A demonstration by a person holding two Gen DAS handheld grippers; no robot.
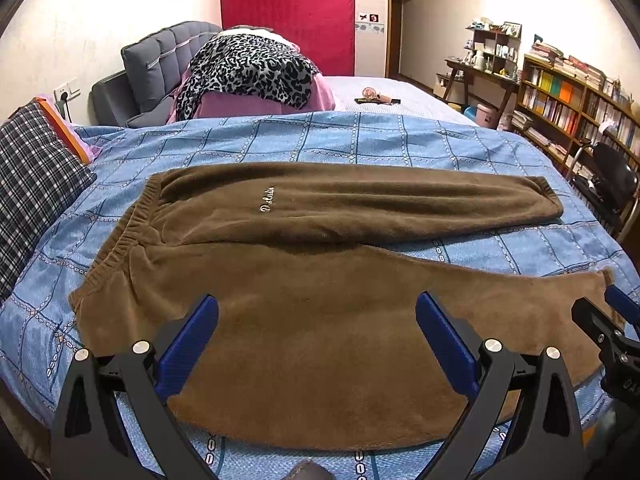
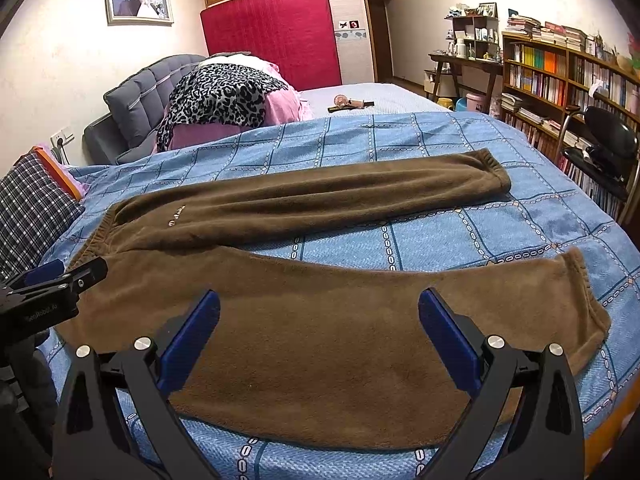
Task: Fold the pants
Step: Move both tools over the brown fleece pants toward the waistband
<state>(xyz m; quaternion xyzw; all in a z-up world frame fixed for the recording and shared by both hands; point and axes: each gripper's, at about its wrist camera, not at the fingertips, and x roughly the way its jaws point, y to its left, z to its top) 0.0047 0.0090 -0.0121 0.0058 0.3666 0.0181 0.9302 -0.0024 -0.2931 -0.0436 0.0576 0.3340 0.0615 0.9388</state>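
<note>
1. On the blue checked bedspread, spread flat: one pair of brown fleece pants, waistband toward the plaid pillow, two legs splayed apart toward the bookshelf side, a wedge of bedspread bare between them.
2. Over the near leg: left gripper, tongs wide apart, holding nothing; closer to the bookshelf side, right gripper, likewise wide apart and empty.
3. Likely next: pinching the near edge and carrying the near leg over onto the far one.
4. Possible trouble: thick plush bunching or slipping from a shallow pinch; bedspread caught along with the fleece if pinched too deep; uneven lift between waistband end and cuff end, leaving the legs skewed.
5. Count: one pair of pants, two legs, two cuffs, two grippers, one embroidered logo on the far leg.
</note>
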